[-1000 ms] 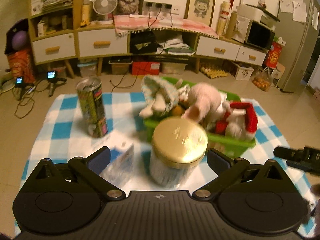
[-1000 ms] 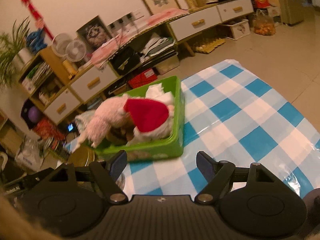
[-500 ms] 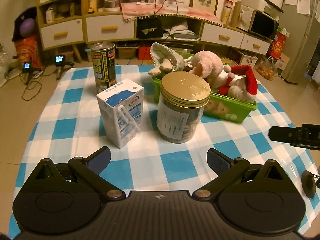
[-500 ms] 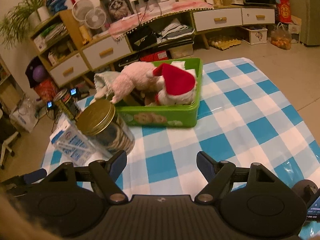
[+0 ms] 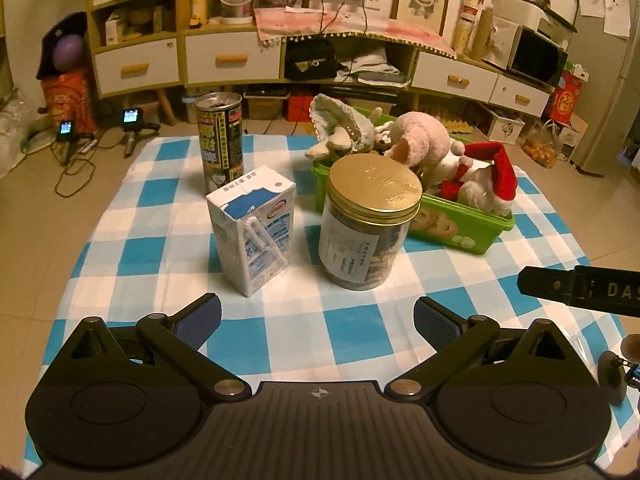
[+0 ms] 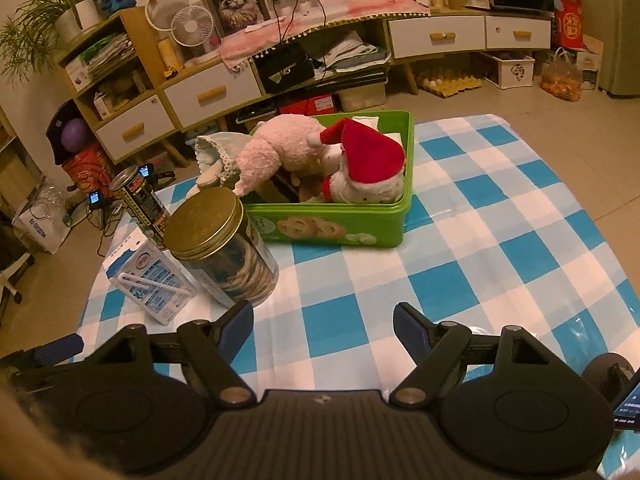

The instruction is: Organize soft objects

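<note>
The soft toys (image 6: 320,156) are seen piled in the green bin (image 6: 332,228) at frame centre. Both the left gripper (image 5: 316,318) and the right gripper (image 6: 323,320) are held wide, empty. The overhanging pink plush (image 6: 276,148) could be tipped out if the bin is nudged.

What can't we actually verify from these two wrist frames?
- Bottom of the green bin: buried under the plush toys in both views.
- Jar contents: left view, label and glare hide them.
- Right tongs in the left view: cut off by the frame edge.
</note>
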